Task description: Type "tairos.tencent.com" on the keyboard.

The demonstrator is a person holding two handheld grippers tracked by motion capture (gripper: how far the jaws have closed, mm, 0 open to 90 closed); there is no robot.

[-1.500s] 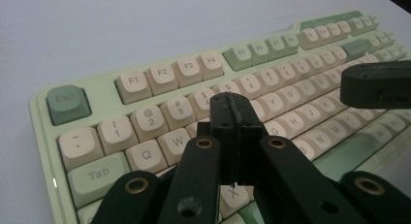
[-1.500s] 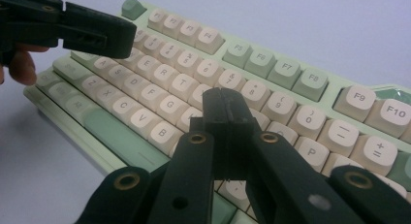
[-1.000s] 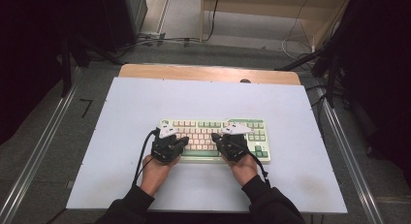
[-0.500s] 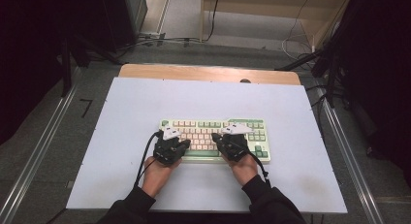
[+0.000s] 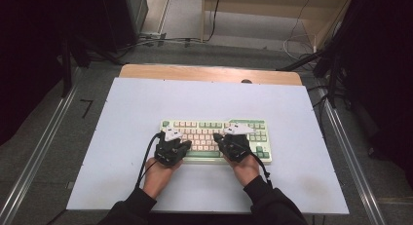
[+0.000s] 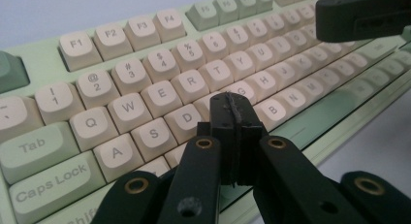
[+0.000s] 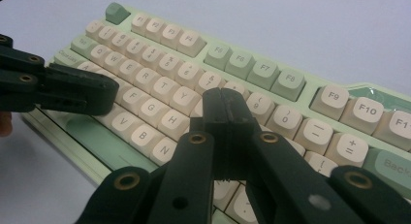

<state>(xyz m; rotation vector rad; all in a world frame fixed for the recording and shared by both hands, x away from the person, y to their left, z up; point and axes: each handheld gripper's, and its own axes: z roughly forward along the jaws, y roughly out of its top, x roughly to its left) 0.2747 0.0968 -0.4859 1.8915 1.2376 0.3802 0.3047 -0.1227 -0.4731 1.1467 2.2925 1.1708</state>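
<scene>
Hovering over a green-and-cream keyboard [image 5: 216, 140], the left gripper [image 5: 171, 140] and the right gripper [image 5: 237, 137] each show jaws pressed together with nothing between them. The keyboard lies flat on the pale blue counter [image 5: 126, 113], right of the middle and somewhat nearer the person's edge than the far one, its long side running parallel to that edge.

Seen from the left gripper view, the closed jaws of the left gripper [image 6: 231, 110] point at the home row around the F and G keys of the keyboard [image 6: 131, 78], while the tip of the right gripper [image 6: 361, 13] juts in at the upper right, well apart from them. Seen from the right gripper view, the closed right gripper [image 7: 224, 107] stands over the number row beside the 9 key of the keyboard [image 7: 252, 71], and the left gripper [image 7: 72, 95] reaches in from the left above the letter keys.

Both hands rest on the counter just in front of the keyboard, the left hand [image 5: 157, 174] and the right hand [image 5: 246, 169] emerging from dark sleeves. Black cables [image 5: 146, 157] trail back from the grippers along the wrists.

Bare counter lies open on every side of the keyboard, widest to the left and beyond it. A wooden strip [image 5: 209, 73] borders the far edge, metal rails [image 5: 348, 152] flank the sides, and loose cables cross the floor [image 5: 195, 42] behind.
</scene>
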